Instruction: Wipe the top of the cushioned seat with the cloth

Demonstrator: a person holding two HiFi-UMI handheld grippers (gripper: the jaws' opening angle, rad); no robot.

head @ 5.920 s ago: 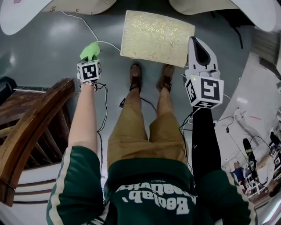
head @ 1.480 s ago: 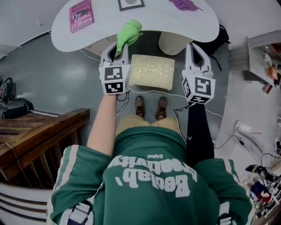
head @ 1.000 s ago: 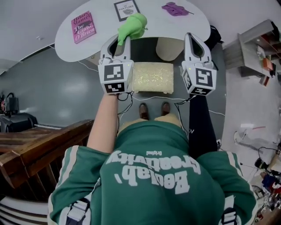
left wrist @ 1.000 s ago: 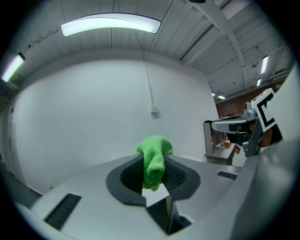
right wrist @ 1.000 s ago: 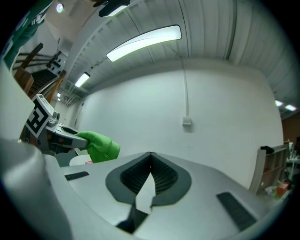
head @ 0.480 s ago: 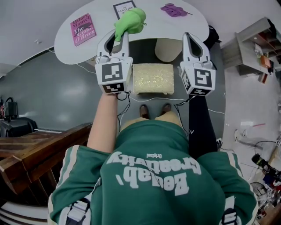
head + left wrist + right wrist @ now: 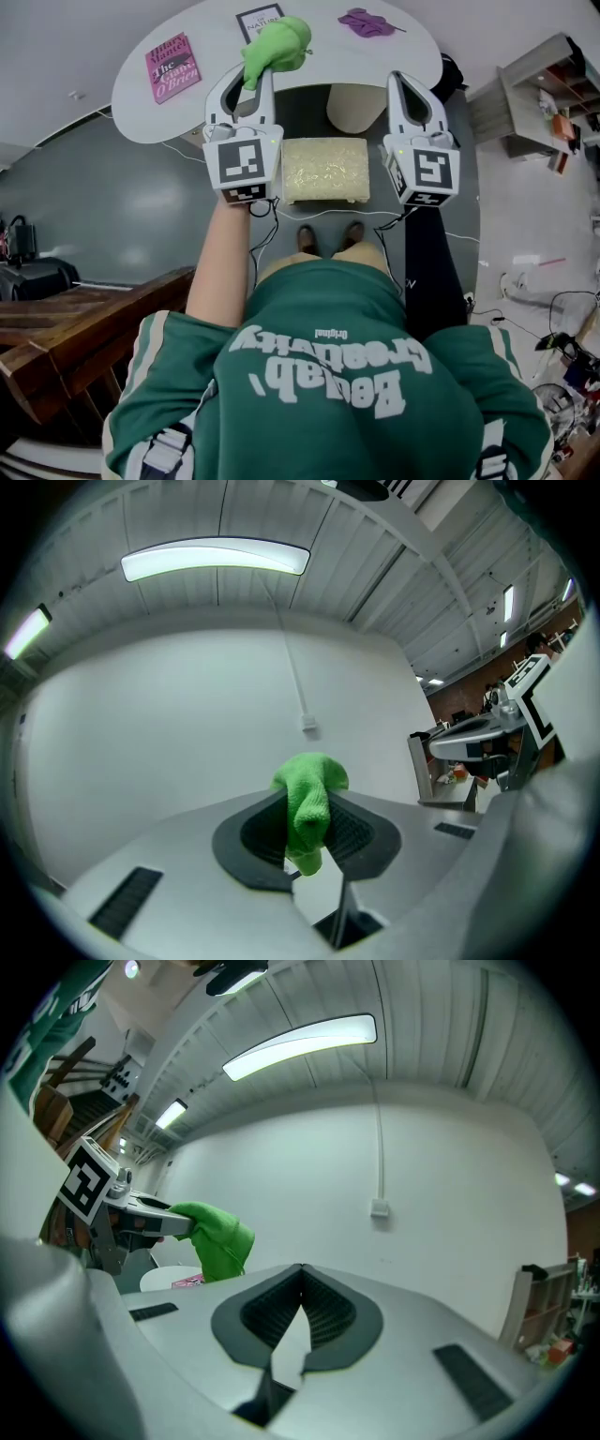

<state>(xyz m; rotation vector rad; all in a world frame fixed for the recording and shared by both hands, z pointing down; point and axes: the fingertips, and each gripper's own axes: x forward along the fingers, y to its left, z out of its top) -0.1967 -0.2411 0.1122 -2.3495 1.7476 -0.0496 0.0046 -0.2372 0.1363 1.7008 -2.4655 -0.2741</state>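
Note:
A bright green cloth [image 7: 275,46] bunches at the tips of my left gripper [image 7: 251,77], which is shut on it; in the left gripper view the cloth [image 7: 309,808] hangs between the closed pads. The gold cushioned seat [image 7: 325,170] stands on the floor between both grippers, just ahead of my shoes. My right gripper [image 7: 405,80] is shut with nothing in it, held up at the seat's right side. Both grippers are raised well above the seat and point toward a white wall. From the right gripper view I see the cloth [image 7: 217,1237] and left gripper at the left.
A white rounded table [image 7: 216,66] beyond the seat carries a pink book [image 7: 172,62], a framed card [image 7: 257,21] and a purple item [image 7: 366,22]. A round pale stool [image 7: 356,106] sits under the table. Wooden railing [image 7: 66,328] at lower left; cables [image 7: 328,214] on the grey floor.
Since several seconds ago both grippers rose from low beside the seat to high above it, and the view pulled back. Over the last second they hardly moved.

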